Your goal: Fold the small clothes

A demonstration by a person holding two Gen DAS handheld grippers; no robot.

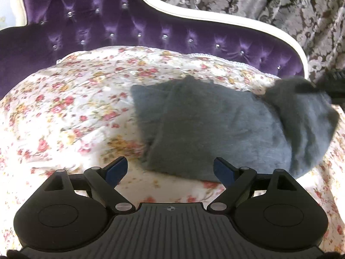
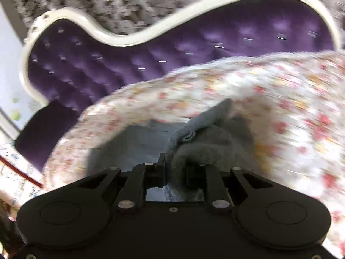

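Note:
A small grey fleece garment [image 1: 211,127] lies on the floral bedspread [image 1: 71,108]. Its right end is lifted and folded over towards the left. My left gripper [image 1: 170,169] is open and empty, hovering just in front of the garment's near edge. My right gripper [image 2: 172,168] is shut on a bunched part of the grey garment [image 2: 207,133] and holds it raised above the bed; it shows as a dark shape at the right edge of the left wrist view [image 1: 332,82]. The right wrist view is blurred by motion.
A purple tufted headboard [image 1: 90,26] with a white frame [image 1: 215,19] stands behind the bed. A patterned grey curtain [image 1: 280,4] hangs behind it. The bedspread stretches out to the left of the garment.

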